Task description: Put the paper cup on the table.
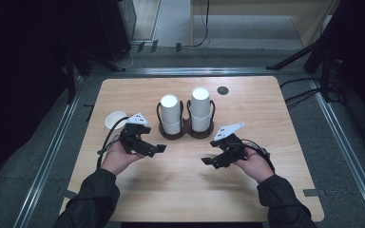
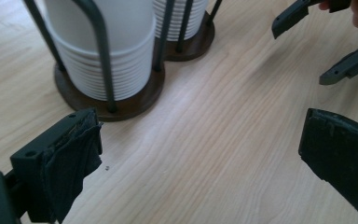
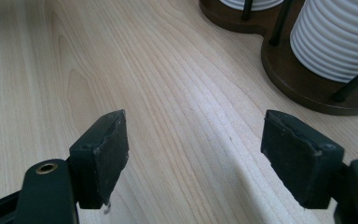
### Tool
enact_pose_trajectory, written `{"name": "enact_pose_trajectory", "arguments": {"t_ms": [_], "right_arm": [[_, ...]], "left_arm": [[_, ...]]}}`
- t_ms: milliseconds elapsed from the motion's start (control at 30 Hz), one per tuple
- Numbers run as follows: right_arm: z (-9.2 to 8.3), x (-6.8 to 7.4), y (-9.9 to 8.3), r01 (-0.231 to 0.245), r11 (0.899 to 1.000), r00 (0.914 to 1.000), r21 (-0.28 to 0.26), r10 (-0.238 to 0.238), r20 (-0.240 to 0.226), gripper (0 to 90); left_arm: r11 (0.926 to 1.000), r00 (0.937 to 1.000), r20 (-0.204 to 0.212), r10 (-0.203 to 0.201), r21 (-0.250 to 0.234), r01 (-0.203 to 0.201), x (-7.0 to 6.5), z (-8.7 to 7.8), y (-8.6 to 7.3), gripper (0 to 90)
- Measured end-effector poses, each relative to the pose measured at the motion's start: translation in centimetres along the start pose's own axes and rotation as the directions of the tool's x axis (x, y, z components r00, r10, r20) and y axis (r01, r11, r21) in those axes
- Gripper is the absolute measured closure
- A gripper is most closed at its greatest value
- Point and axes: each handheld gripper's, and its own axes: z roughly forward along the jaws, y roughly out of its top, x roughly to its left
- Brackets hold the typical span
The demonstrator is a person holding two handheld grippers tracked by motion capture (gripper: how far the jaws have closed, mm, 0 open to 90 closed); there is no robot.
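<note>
The tabletop is a light wood-grain panel with rounded corners and a small dark round insert near its far edge. Near its centre stands a dark brown holder whose base is two joined discs, set side by side across the tabletop, with thin dark metal rods rising as arched loops around each disc. Each disc carries a stack of white paper cups placed mouth down, so each stack's long axis is vertical: the left stack is slightly shorter than the right stack. In the left gripper view the nested rims appear as fine horizontal ribs at the foot of the stack. A single white paper cup stands mouth up on the tabletop, well left of the holder and just beyond the left hand. The left hand-held gripper is held over the tabletop in front of the left stack, pointing toward the centre; its jaws are spread wide, with bare wood between the worn black pads. The right hand-held gripper is held in front of the right stack, pointing inward toward the left one; its jaws are likewise spread apart with nothing between the matte black pads. Both grippers are near the holder but apart from it. Each carries a pale three-cornered plate on top, and dark sleeves cover both forearms.
</note>
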Motion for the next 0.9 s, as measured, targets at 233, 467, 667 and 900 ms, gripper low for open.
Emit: {"name": "enact_pose_trajectory", "arguments": {"t_ms": [233, 467, 667, 900], "right_arm": [[-0.1, -0.2, 0.0, -0.017, 1.0, 0.9998, -0.002, 0.017, 0.012, 23.2], [-0.1, -0.3, 0.0, -0.021, 1.0, 0.9991, 0.002, 0.021, 0.036, 23.2], [-0.2, -0.3, 0.0, -0.011, 1.0, 0.9985, 0.007, 0.011, 0.054, 23.2], [0.0, -0.1, 0.0, 0.005, 1.0, 0.998, 0.021, -0.006, 0.063, 23.2]], "left_arm": [[0.9998, 0.9998, 0.02, 0.006, 0.019, -0.006, -1.2, 1.2, 0.2, 0.0], [0.9997, 0.9995, 0.026, 0.017, 0.019, -0.017, -2.2, 2.9, 0.5, 0.0], [0.9992, 0.9988, 0.037, 0.033, 0.021, -0.034, -3.0, 4.4, 0.8, 0.9], [0.9974, 0.9978, 0.049, 0.045, 0.055, -0.048, -3.6, 5.5, 0.6, 0.8]]}}
